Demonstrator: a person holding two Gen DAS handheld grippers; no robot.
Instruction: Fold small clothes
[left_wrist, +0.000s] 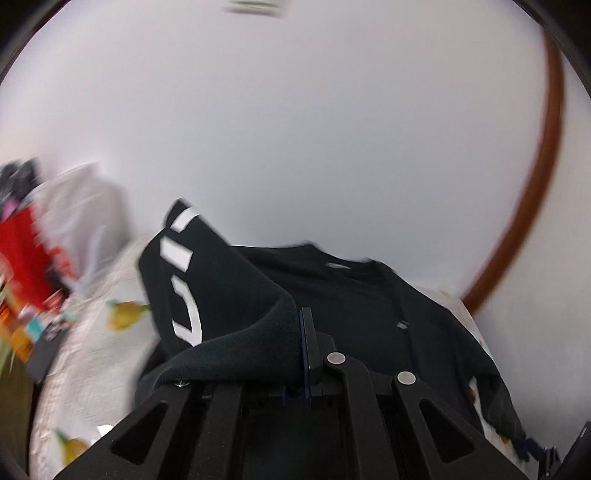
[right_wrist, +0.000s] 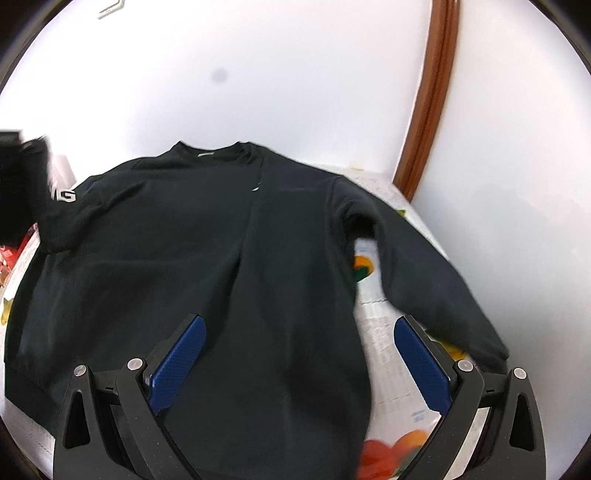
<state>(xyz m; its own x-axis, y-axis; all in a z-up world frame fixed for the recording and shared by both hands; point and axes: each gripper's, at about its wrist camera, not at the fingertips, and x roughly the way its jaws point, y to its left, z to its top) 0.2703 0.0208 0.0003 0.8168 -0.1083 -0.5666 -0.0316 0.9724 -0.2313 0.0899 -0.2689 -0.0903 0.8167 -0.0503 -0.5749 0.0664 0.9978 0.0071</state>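
A black long-sleeved sweatshirt (right_wrist: 207, 258) lies spread flat on a fruit-printed cloth (right_wrist: 391, 354), collar toward the wall. My left gripper (left_wrist: 304, 332) is shut on the cuff end of its left sleeve (left_wrist: 207, 288), which bears white letters and is lifted over the body of the sweatshirt (left_wrist: 362, 306). In the right wrist view that raised sleeve (right_wrist: 62, 206) shows at the far left. My right gripper (right_wrist: 295, 354) hovers open over the lower part of the body, blue pads (right_wrist: 177, 362) wide apart, nothing between them. The right sleeve (right_wrist: 424, 273) lies stretched out to the right.
A white wall (right_wrist: 258, 74) stands close behind the surface, with a brown wooden strip (right_wrist: 428, 92) running up it at the right. A blurred heap of red, orange and white things (left_wrist: 26, 258) sits at the left edge.
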